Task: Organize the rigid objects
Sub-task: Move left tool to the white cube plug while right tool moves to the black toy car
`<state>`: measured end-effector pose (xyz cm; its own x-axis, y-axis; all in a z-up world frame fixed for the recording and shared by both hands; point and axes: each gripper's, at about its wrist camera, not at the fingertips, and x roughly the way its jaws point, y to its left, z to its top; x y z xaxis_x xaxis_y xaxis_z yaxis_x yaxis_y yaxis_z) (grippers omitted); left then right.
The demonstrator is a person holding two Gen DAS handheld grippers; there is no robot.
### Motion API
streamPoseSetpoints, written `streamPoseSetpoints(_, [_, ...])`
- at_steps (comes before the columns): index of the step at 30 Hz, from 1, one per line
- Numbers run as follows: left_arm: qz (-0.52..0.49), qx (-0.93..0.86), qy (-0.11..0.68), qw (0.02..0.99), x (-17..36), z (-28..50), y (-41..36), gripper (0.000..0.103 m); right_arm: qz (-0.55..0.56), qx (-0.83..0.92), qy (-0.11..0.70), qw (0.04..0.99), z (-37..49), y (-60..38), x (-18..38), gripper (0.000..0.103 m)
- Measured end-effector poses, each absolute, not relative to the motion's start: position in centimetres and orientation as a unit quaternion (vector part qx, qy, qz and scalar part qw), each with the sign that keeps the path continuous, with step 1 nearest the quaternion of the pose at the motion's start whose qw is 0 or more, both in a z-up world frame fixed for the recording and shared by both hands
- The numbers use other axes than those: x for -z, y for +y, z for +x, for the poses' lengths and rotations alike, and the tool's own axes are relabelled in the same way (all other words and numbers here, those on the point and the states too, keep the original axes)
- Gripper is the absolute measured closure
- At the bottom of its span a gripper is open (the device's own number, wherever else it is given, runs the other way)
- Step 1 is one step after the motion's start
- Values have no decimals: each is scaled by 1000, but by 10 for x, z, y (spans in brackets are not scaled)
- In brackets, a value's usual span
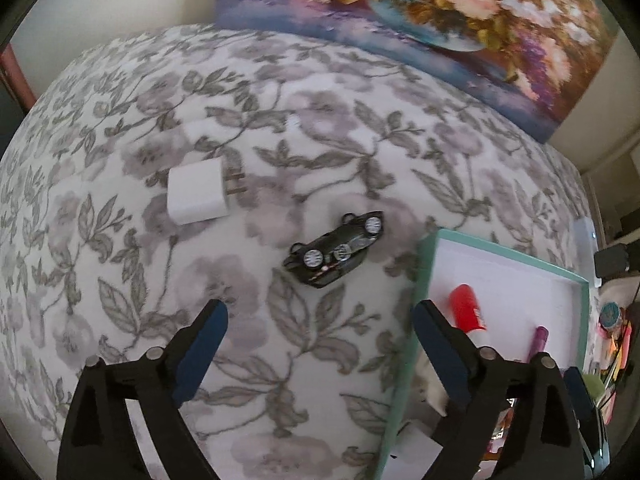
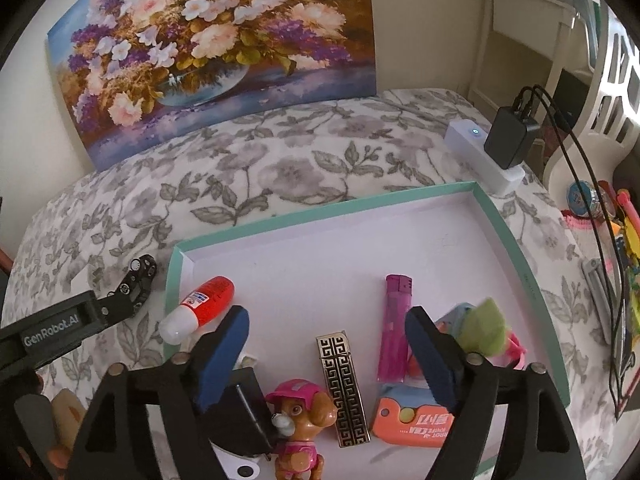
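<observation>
A black toy car (image 1: 335, 249) lies upside down on the floral blanket, just ahead of my open, empty left gripper (image 1: 320, 344); it also shows in the right wrist view (image 2: 136, 284). A white plug adapter (image 1: 198, 192) lies farther left. A teal-rimmed tray (image 2: 320, 210) holds a red and white tube (image 2: 200, 308), a pink lighter (image 2: 394, 328), a gold patterned bar (image 2: 344, 388), a toy dog (image 2: 300, 424), an orange box (image 2: 416, 420) and a black block (image 2: 240, 412). My right gripper (image 2: 328, 352) is open and empty above the tray.
A flower painting (image 2: 216, 44) leans on the wall behind the blanket. A white power strip (image 2: 480, 152) with a black charger (image 2: 510, 136) sits past the tray's far right corner. Colourful clutter (image 2: 624, 240) fills the right edge. The left gripper's body (image 2: 60, 328) reaches in at left.
</observation>
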<state>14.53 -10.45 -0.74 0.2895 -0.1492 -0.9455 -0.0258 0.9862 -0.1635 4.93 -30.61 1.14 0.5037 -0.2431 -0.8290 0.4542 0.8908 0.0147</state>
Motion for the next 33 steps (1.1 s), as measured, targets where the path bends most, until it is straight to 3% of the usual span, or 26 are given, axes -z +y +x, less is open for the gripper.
streamPoseSetpoints(4, [-76, 20, 593, 801, 10, 146, -96, 7, 119, 202, 456, 859, 50, -306, -10, 4])
streamPoseSetpoints(7, [-75, 8, 592, 802, 10, 148, -89, 6, 117, 204, 455, 859, 50, -306, -10, 1])
streamPoseSetpoints(33, [-116, -52, 564, 816, -7, 163, -5, 6, 99, 187, 451, 867, 64, -275, -13, 0])
